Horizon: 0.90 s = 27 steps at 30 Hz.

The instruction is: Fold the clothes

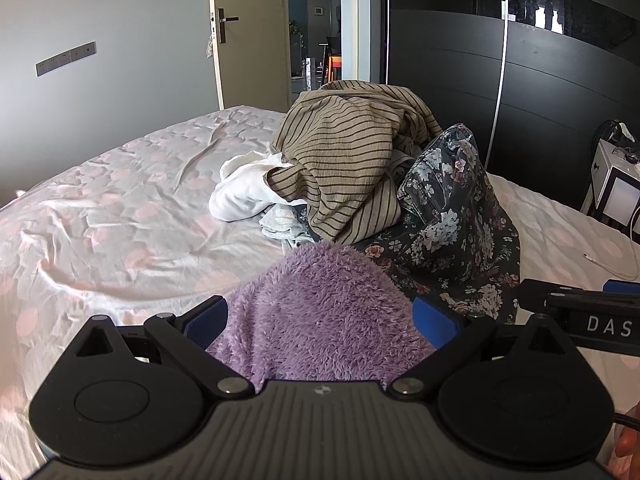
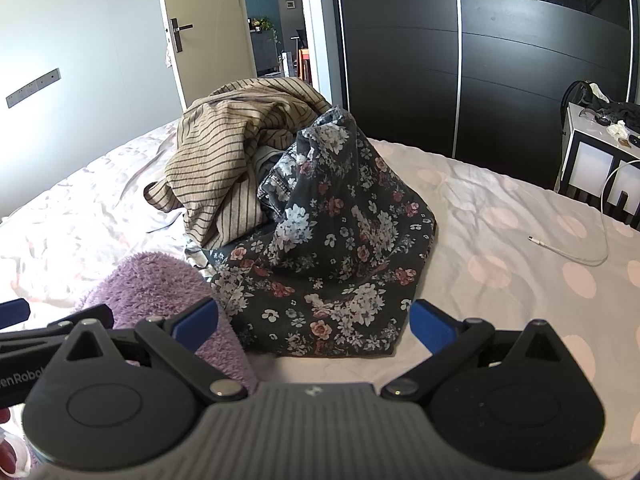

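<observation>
A heap of clothes lies on the bed: a tan striped garment (image 1: pixel 344 152) (image 2: pixel 224 148) on top, a dark floral garment (image 1: pixel 452 208) (image 2: pixel 340 220) to its right, and a white garment (image 1: pixel 244 192) to its left. A fluffy purple garment (image 1: pixel 320 280) (image 2: pixel 160 284) lies nearest. My left gripper (image 1: pixel 322 316) is open, its blue pads wide apart on either side of the purple fleece. My right gripper (image 2: pixel 314 322) is open too, just short of the floral garment's near edge, with the fleece beside its left finger. Both grippers sit side by side.
The bed sheet (image 1: pixel 120 220) (image 2: pixel 500 240) is pale with pink dots and wrinkled. A white cable (image 2: pixel 568 252) lies on it at the right. A nightstand (image 2: pixel 596 160) stands right of the bed, a dark wardrobe (image 2: pixel 440 60) behind, and an open door (image 1: pixel 248 32) at back left.
</observation>
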Each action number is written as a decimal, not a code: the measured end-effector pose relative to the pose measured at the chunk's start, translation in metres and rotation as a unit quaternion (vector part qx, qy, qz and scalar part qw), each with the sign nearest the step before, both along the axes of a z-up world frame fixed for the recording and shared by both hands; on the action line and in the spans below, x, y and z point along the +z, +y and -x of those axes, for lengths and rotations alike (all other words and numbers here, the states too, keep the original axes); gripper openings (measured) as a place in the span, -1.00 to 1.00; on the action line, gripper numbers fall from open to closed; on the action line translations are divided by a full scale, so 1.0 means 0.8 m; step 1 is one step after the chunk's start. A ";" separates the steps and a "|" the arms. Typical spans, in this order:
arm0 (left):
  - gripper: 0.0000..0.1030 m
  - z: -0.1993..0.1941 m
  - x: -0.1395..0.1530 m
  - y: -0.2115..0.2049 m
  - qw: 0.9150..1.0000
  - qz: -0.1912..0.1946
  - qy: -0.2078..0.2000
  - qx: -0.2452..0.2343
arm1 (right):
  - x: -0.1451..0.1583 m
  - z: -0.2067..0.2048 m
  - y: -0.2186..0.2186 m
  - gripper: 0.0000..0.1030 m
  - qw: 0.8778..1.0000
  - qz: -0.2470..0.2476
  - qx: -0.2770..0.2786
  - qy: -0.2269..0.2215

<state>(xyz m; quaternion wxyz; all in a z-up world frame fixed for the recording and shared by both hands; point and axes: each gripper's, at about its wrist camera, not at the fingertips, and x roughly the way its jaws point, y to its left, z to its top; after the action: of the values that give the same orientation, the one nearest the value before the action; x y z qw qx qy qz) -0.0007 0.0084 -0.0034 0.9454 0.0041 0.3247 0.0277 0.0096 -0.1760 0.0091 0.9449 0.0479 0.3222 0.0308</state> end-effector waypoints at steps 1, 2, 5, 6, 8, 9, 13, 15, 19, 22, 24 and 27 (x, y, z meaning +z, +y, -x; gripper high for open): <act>0.96 0.000 0.000 0.000 1.000 0.000 0.001 0.000 | 0.000 0.000 0.000 0.99 1.000 0.000 0.000 0.000; 0.96 0.000 0.000 0.001 1.000 0.001 0.001 0.001 | 0.000 0.001 0.001 0.99 1.000 0.000 0.000 -0.001; 0.96 -0.001 0.000 0.001 1.000 0.002 0.003 0.001 | 0.001 0.001 0.001 0.99 1.000 0.000 0.001 -0.001; 0.96 -0.001 -0.001 0.002 1.000 0.003 0.003 0.002 | 0.001 0.001 0.002 0.99 1.000 0.000 0.001 -0.001; 0.96 -0.001 -0.001 0.002 1.000 0.004 0.004 0.002 | 0.001 0.001 0.002 0.99 1.000 -0.001 0.001 -0.001; 0.96 -0.001 -0.001 0.002 1.000 0.004 0.005 0.003 | 0.001 0.001 0.002 0.99 1.000 -0.001 0.001 -0.002; 0.96 -0.001 -0.002 0.002 1.000 0.005 0.006 0.004 | 0.002 0.002 0.001 0.99 1.000 -0.004 0.003 -0.006; 0.96 -0.001 -0.002 0.002 1.000 0.005 0.006 0.004 | 0.002 0.003 0.002 0.99 1.000 -0.004 0.003 -0.008; 0.96 -0.002 -0.002 0.001 1.000 0.005 0.006 0.004 | 0.003 0.004 0.002 0.99 1.000 -0.004 0.003 -0.013; 0.96 -0.002 -0.002 0.001 1.000 0.004 0.007 0.005 | 0.004 0.005 0.002 0.99 1.000 -0.004 0.004 -0.016; 0.96 -0.002 -0.003 0.001 1.000 0.004 0.007 0.005 | 0.005 0.004 0.003 0.99 1.000 -0.004 0.004 -0.017; 0.96 -0.003 -0.004 0.002 1.000 0.005 0.008 0.004 | 0.004 0.004 0.003 0.99 1.000 -0.004 0.006 -0.017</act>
<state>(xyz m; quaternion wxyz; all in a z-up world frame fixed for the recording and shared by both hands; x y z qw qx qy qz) 0.0015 0.0100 -0.0066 0.9426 -0.0014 0.3326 0.0304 0.0067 -0.1735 0.0122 0.9500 0.0496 0.3060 0.0385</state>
